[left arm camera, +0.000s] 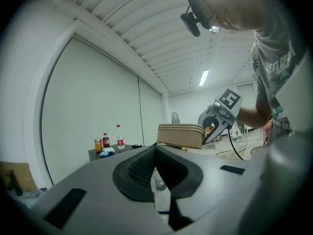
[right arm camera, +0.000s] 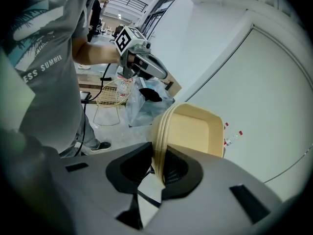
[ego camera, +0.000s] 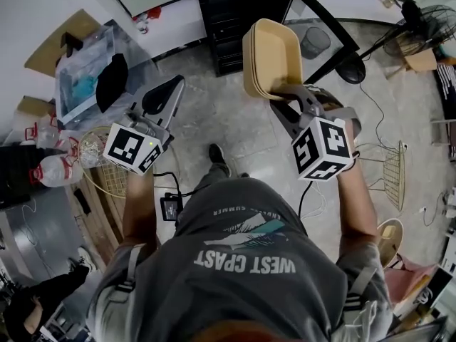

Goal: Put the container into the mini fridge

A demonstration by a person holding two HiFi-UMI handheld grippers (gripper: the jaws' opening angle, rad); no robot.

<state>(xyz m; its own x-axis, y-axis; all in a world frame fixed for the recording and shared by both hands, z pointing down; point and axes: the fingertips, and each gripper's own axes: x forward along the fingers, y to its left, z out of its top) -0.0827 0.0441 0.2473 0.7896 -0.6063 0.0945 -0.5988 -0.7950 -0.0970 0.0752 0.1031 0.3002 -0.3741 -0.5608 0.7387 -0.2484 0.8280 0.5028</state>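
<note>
A beige, shallow container [ego camera: 272,57] with a stacked rim hangs on edge above the floor. My right gripper [ego camera: 286,95] is shut on its rim. The right gripper view shows the rim pinched between the jaws [right arm camera: 159,163], with the container [right arm camera: 195,131] standing upward from them. My left gripper [ego camera: 165,95] is held out to the left, apart from the container. Its jaws [left arm camera: 156,149] meet with nothing between them. From the left gripper view, the container [left arm camera: 180,135] is to the right in the right gripper [left arm camera: 206,135]. A black slatted unit [ego camera: 235,20] stands ahead by the wall.
A clear plastic bin [ego camera: 85,73] and water bottles [ego camera: 50,169] sit at the left. Wire baskets [ego camera: 392,169], a fan [ego camera: 417,23] and a black table frame [ego camera: 335,20] are at the right. A grey bucket [ego camera: 315,41] is under the table. Cables lie on the floor.
</note>
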